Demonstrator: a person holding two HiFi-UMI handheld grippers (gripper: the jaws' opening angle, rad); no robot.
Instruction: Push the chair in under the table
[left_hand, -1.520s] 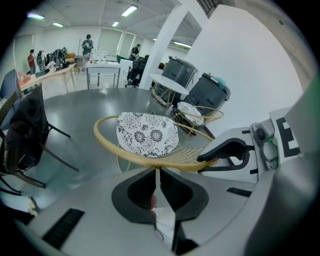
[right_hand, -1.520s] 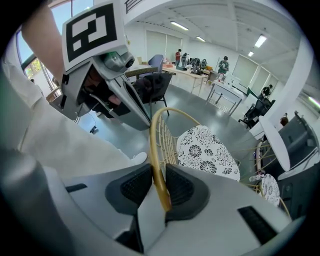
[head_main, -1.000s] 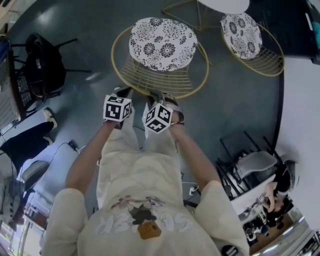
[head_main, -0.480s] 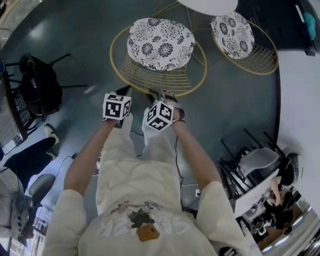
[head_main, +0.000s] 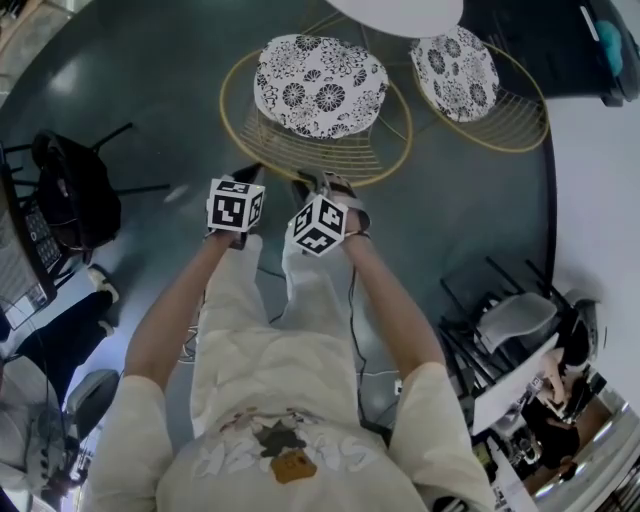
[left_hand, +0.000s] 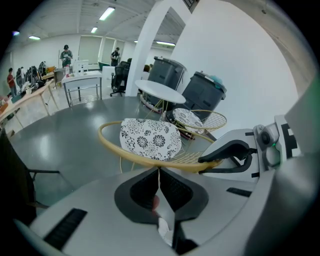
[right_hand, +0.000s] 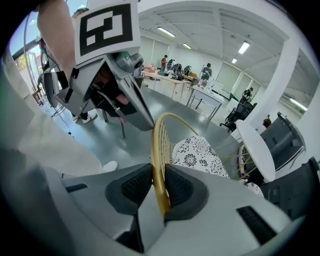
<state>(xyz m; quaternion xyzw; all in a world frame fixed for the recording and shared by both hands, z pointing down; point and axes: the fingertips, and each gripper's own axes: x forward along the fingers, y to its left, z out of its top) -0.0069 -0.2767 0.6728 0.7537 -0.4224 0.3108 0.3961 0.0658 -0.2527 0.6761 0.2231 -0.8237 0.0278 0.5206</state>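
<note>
In the head view, the person's pale shirt fills the bottom of the frame. Two bare arms reach up from it toward the middle. Each arm carries a gripper with a black and white marker cube, side by side and near each other.

The left gripper has its jaws together, with only a thin slit between the dark pads and nothing in it. The gold rim passes across just beyond their tips. I cannot tell if the tips touch it.

The right gripper has its jaws clamped on this same rim. The gold tube stands upright between the two ribbed pads, which press on it from both sides.

The rim belongs to the chair, a round gold wire chair in the upper middle of the head view. It stands on the dark grey floor. Its black and white flower cushion lies on the seat.

Beyond it, at the top edge of the frame, is the white round table. The seat lies in the open, below and left of the table top. A second wire chair with the same cushion stands at the upper right, beside the table.

In the left gripper view, two grey bins stand behind the table against a white wall.
</note>
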